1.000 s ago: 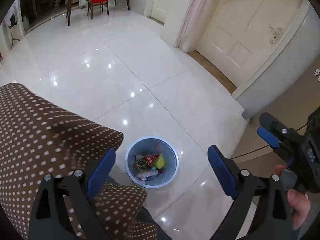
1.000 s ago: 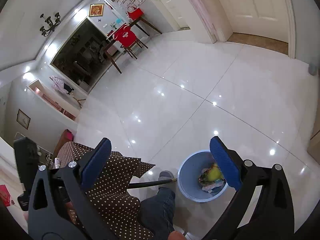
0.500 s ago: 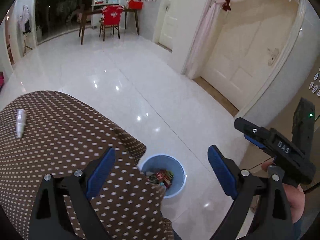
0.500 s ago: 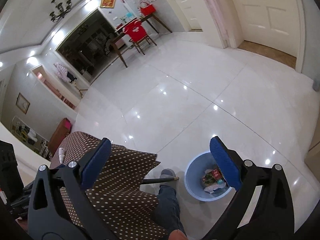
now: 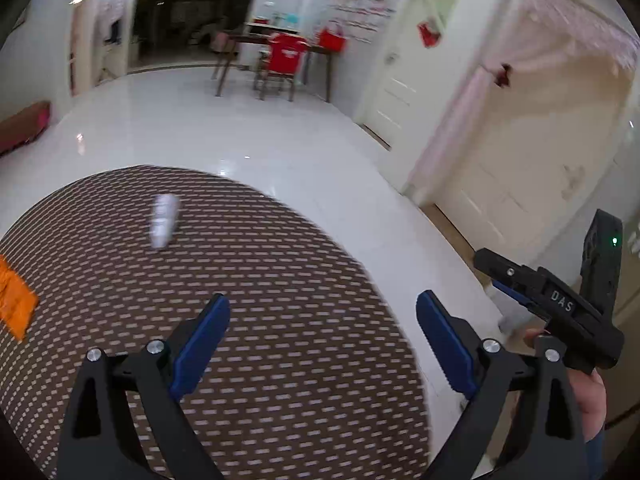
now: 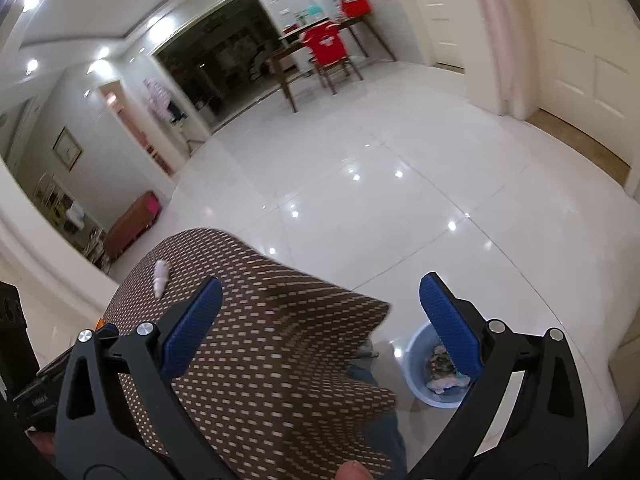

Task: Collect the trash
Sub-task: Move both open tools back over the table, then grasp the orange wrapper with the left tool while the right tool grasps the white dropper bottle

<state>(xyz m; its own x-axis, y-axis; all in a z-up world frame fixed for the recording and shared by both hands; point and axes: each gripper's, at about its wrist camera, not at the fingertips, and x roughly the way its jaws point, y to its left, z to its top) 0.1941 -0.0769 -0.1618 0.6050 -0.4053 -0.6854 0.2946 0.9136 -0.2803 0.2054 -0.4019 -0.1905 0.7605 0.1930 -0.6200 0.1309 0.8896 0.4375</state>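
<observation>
Swinging up and away from the bin (image 6: 434, 376), your left gripper (image 5: 320, 344) now looks across the counter (image 5: 280, 360), where a moment ago it looked straight down into the bin on the floor. That change suggests the last drop is done and you are turning back for more trash. Both grippers are wide open and hold nothing: the right gripper (image 6: 320, 330) hangs over the counter's near corner with its blue pads far apart, and the left one is spread just as wide.

Taking the bin as your landmark, it sits on the floor just below the counter's draped corner, already holding crumpled wrappers. A small white bottle (image 5: 162, 220) lies on its side on the counter, well away from the bin, toward the far edge. An orange scrap (image 5: 14, 304) lies at the counter's left edge, farther still from the bin. Either looks like a fair next pick; the bottle will likely roll if nudged.

The counter wears a brown cloth with pale dots, blurred by motion. Beyond the bin stretches glossy white tile floor (image 6: 400, 208), with a red chair (image 6: 326, 46) at a table across the room and pale doors to the right.
</observation>
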